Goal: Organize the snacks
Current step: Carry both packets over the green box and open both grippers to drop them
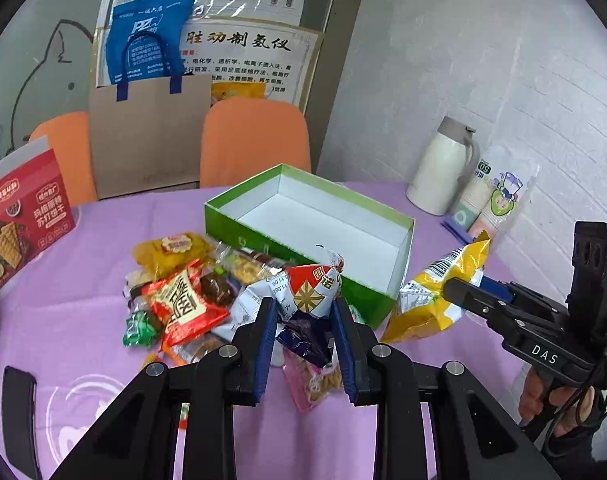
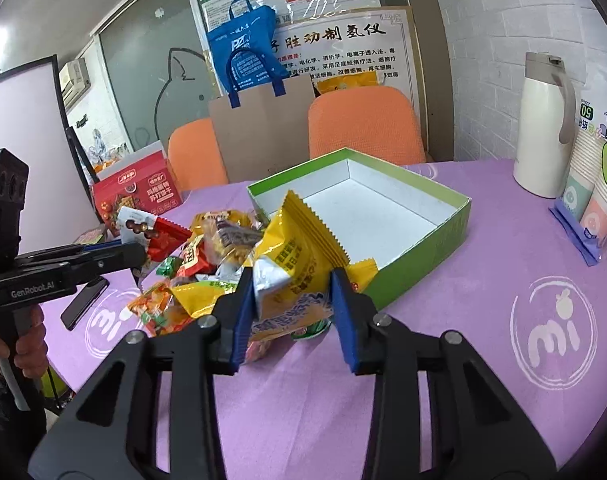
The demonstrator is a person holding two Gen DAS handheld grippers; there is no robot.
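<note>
My right gripper has a yellow snack bag clamped and lifted beside the green box, which is empty. My left gripper pinches a red-and-white packet above the snack pile. Nothing is boxed yet, I judge; nearly everything remains. Purple table, orange chairs, white thermos by the brick wall.

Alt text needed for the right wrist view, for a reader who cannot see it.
The right gripper is shut on a yellow snack packet held above a purple tablecloth, just in front of an empty green box. A pile of snacks lies to the left, where the left gripper shows.
</note>
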